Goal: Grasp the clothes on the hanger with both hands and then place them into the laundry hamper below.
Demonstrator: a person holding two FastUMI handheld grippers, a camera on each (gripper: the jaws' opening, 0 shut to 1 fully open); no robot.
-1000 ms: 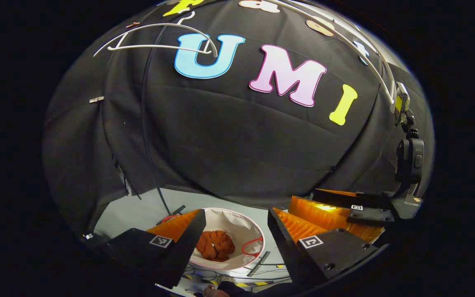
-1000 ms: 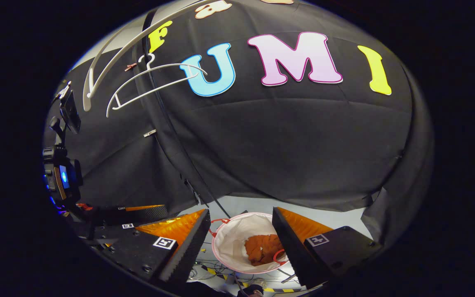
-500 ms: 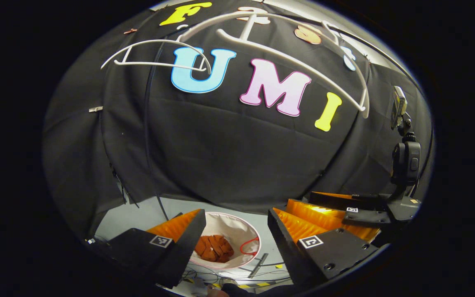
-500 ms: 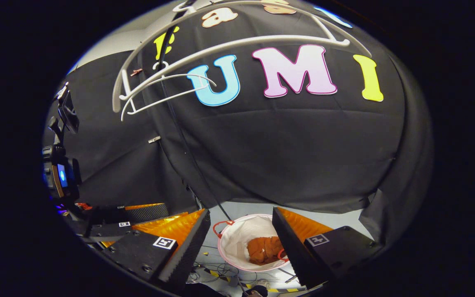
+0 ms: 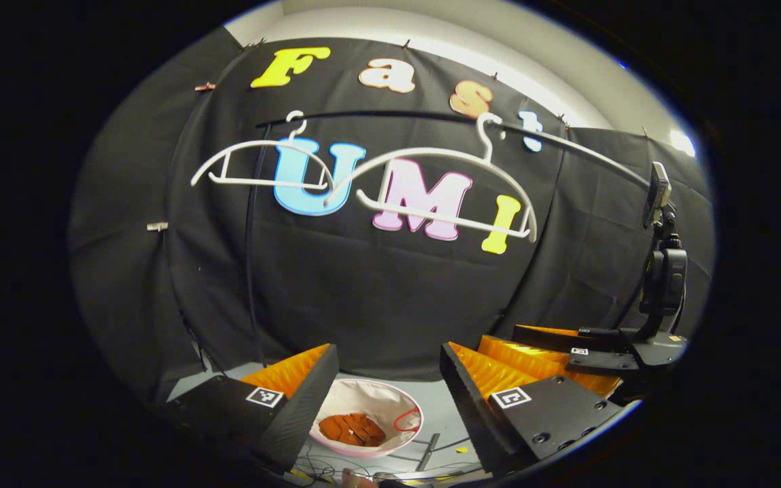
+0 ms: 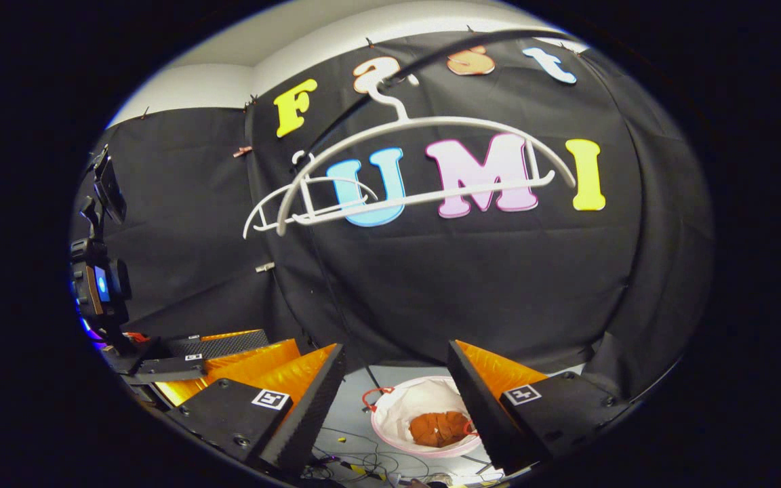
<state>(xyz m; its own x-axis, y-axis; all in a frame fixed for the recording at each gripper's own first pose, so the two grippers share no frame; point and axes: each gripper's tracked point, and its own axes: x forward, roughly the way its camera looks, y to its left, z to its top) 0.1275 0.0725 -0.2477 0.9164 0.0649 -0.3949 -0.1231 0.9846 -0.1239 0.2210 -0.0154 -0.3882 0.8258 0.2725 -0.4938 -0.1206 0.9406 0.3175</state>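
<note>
The clothes (image 5: 352, 429) lie as a crumpled rust-orange heap at the bottom of the hamper (image 5: 390, 396), a round white-lined tub with a pink rim and a red handle. In the right gripper view the same heap (image 6: 439, 428) sits low in the hamper (image 6: 401, 407), partly cut off by that gripper's near finger; the kind of garment cannot be made out.

The left gripper (image 5: 387, 393) stands well above the hamper, its fingers spread wide with nothing between them; the hamper shows through the gap. The right gripper (image 6: 396, 393) is likewise spread wide and holds nothing. Each gripper shows in the other's view at the edge: the right gripper (image 5: 570, 342) far right, the left gripper (image 6: 217, 352) far left, both partly hidden by the near fingers.

Two white hangers hang bare from a dark rail (image 5: 567, 146) before the black wall. The nearer hanger (image 5: 441, 183) and the farther hanger (image 5: 262, 166) overlap at their ends in the left gripper view; in the right gripper view the nearer hanger (image 6: 424, 159) covers much of the farther one (image 6: 309, 200).

Cables (image 6: 356, 454) trail on the grey floor (image 5: 441, 413) beside the hamper, small and hard to trace. Whether they touch the hamper cannot be told.
</note>
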